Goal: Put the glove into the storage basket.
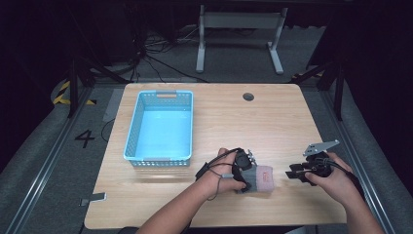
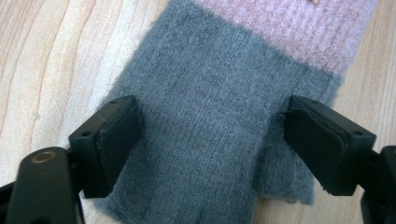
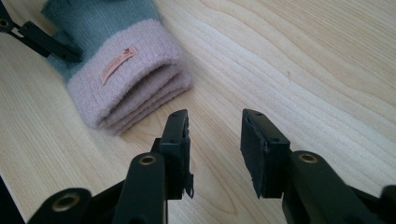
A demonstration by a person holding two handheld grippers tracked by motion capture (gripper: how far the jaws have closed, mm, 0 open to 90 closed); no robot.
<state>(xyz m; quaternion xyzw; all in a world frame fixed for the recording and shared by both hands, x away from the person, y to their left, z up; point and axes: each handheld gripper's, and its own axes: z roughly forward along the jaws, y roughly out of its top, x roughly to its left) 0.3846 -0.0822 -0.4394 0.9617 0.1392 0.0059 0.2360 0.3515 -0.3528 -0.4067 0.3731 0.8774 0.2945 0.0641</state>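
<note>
The folded glove [image 1: 257,178] lay on the wooden table [image 1: 292,126], right of a blue basket [image 1: 160,127]. The left gripper [image 2: 210,140] straddled its grey part, jaws spread; the right gripper [image 3: 215,149] sat nearby, jaws parted and empty.

Grey glove [image 1: 258,178] with pink cuff lies flat on the table

I read a black number 4 [image 1: 84,138] marked on the grey floor [image 1: 29,170] left of the bench; the glove's [image 3: 116,70] small orange label [image 3: 119,65] is too blurred to read.
</note>
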